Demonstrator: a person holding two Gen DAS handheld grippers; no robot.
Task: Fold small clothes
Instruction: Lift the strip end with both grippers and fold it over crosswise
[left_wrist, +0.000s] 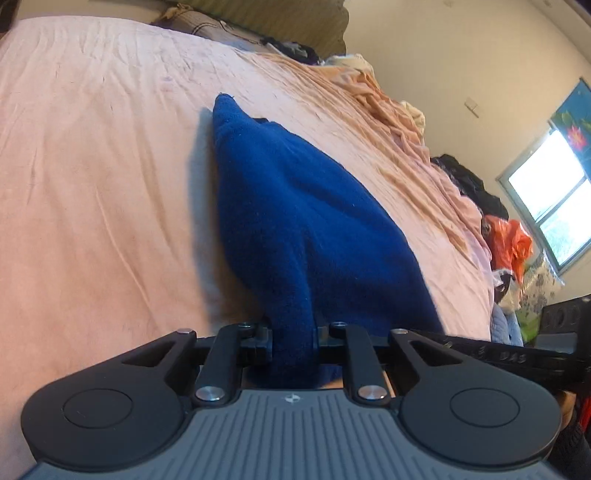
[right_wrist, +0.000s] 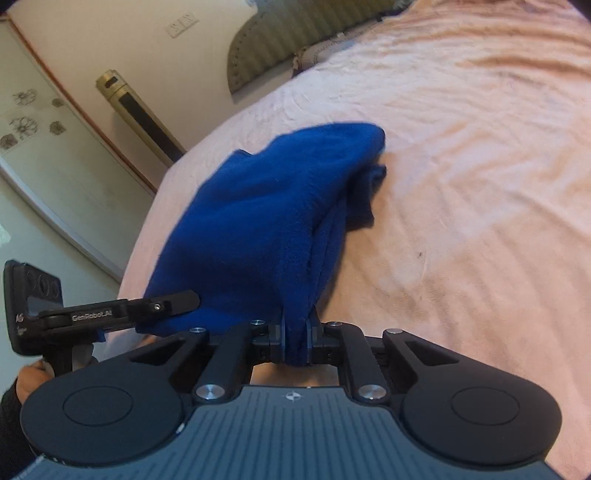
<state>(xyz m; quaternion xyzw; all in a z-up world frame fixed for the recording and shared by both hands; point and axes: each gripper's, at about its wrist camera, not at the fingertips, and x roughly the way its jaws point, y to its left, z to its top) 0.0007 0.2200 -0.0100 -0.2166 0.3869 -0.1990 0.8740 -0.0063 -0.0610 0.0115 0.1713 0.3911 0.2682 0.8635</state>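
A blue fleece cloth (left_wrist: 295, 221) drapes from my grip down onto the pink bed sheet (left_wrist: 92, 166). My left gripper (left_wrist: 293, 343) is shut on one bunched edge of it. In the right wrist view the same blue cloth (right_wrist: 258, 221) hangs doubled over, its far end resting on the sheet (right_wrist: 461, 184), and my right gripper (right_wrist: 295, 339) is shut on its near edge. The left gripper (right_wrist: 177, 301) shows at the left of that view, clamped on the cloth's other corner, with a hand (right_wrist: 31, 380) holding its handle.
A padded headboard (right_wrist: 295, 33) and pillow (right_wrist: 325, 50) lie at the far end of the bed. Piled clothes (left_wrist: 472, 184) and an orange bag (left_wrist: 511, 240) sit along the bed's right side near a window (left_wrist: 550, 195). A gold tower unit (right_wrist: 136, 110) stands by the wall.
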